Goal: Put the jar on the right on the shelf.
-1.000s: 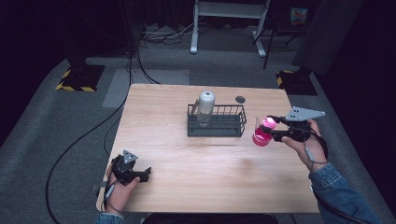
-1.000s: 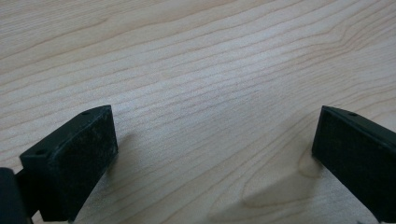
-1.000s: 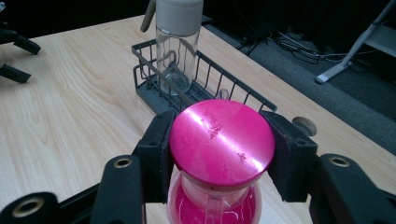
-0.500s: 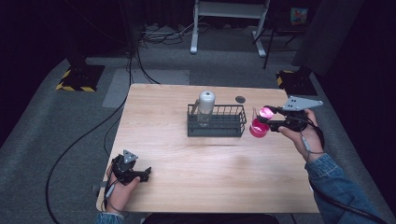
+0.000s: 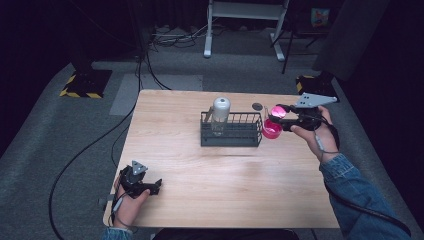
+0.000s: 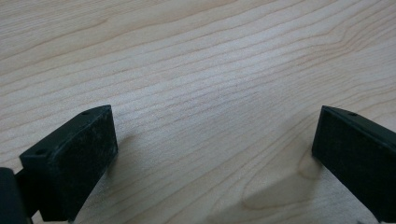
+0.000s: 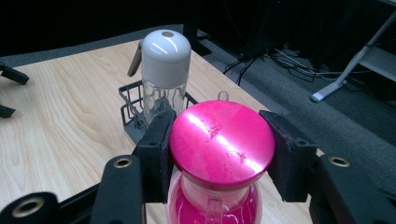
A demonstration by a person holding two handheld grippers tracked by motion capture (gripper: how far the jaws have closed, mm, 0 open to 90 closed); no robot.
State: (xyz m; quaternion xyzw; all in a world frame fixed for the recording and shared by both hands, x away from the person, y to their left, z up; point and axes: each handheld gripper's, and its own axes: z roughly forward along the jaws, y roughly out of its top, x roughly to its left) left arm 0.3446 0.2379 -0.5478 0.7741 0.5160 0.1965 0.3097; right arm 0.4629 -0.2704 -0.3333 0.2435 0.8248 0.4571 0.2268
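I'm holding the right gripper (image 7: 219, 154) clamped on the glossy pink round-lidded plastic bottle (image 7: 222, 140), just beside the dark wire rack (image 5: 231, 131); I'm judging: keep it upright, lower slowly into a free slot; left gripper (image 5: 137, 181) is resting agape on the light wooden table (image 5: 225, 175), empty.

The surface (image 5: 225, 175) was a pale wooden top with visible grain, standing on grey carpet (image 5: 65, 150). A dark wire rack (image 5: 231, 130) sat near its middle toward the far side, with a small dark disc (image 5: 257, 106) just beyond the rack's right end. The left tongs (image 5: 156, 187) rested at the near left corner.
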